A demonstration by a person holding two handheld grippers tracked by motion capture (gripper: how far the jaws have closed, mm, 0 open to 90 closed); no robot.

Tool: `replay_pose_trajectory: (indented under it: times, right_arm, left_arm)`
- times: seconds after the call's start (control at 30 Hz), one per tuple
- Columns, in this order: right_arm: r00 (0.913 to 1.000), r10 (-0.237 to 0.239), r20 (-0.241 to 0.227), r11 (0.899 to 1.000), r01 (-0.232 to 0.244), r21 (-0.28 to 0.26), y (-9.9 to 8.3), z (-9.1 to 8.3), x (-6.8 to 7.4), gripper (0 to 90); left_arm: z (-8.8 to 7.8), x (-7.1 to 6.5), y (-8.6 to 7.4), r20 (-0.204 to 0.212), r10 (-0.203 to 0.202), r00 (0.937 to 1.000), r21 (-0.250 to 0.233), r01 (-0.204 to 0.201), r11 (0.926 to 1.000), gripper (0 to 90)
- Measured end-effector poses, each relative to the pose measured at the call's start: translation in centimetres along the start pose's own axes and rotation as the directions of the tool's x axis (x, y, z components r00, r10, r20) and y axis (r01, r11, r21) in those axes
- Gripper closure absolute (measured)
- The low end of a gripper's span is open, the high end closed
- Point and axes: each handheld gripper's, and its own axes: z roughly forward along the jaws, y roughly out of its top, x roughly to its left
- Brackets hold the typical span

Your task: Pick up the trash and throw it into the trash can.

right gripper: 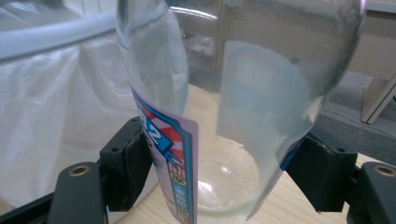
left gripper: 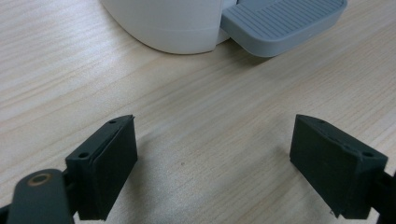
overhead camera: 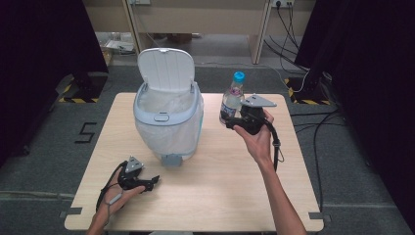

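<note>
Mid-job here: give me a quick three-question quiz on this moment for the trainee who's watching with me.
1. True or false: the bin's lid stands open.
2. What does the right gripper hold? A) a cup B) a clear plastic bottle C) a sponge
3. In the left gripper view, what grey part of the bin lies ahead of the left gripper?

Key:
1. True; the white lid is tipped up and back, and a white liner bag shows inside.
2. B; its jaws press on the bottle's lower body.
3. The foot pedal; that gripper's jaws are open, nothing between them.
</note>
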Motion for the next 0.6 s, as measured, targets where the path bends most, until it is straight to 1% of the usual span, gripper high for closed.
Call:
replay_pose_trajectory:
  times: [0.03, 0.13, 0.23, 0.33, 0.6]
  right_arm:
    - [1.0, 0.0, -0.004, 1.0, 0.0, -0.002, 0.3, -0.2, 0.2, 27.9]
    - [0.9999, -0.003, -0.011, 1.0, 0.003, -0.005, 0.6, -0.4, 0.4, 27.9]
    - [0.9995, 0.006, -0.031, 1.0, -0.006, -0.013, 1.1, -0.8, 0.7, 27.9]
    - [0.9995, -0.012, -0.03, 1.0, 0.012, -0.016, 1.6, -1.0, 1.0, 27.9]
    - [0.9989, -0.021, -0.042, 1.0, 0.02, -0.02, 2.6, -1.5, 1.5, 27.9]
  left_arm:
    - [0.0, 0.0, 0.0, 0.0, -0.003, 1.0, -0.003, 0.003, 1.0, 13.9]
    - [0.0, 0.0, 0.0, 0.0, -0.003, 1.0, -0.002, 0.003, 1.0, 13.8]
    - [0.0, 0.0, 0.0, 0.0, -0.002, 1.0, -0.003, 0.002, 1.0, 13.8]
    - [0.0, 0.0, 0.0, 0.0, -0.003, 1.0, -0.003, 0.003, 1.0, 13.8]
    - [0.0, 0.0, 0.0, 0.0, -0.003, 1.0, -0.003, 0.003, 1.0, 13.8]
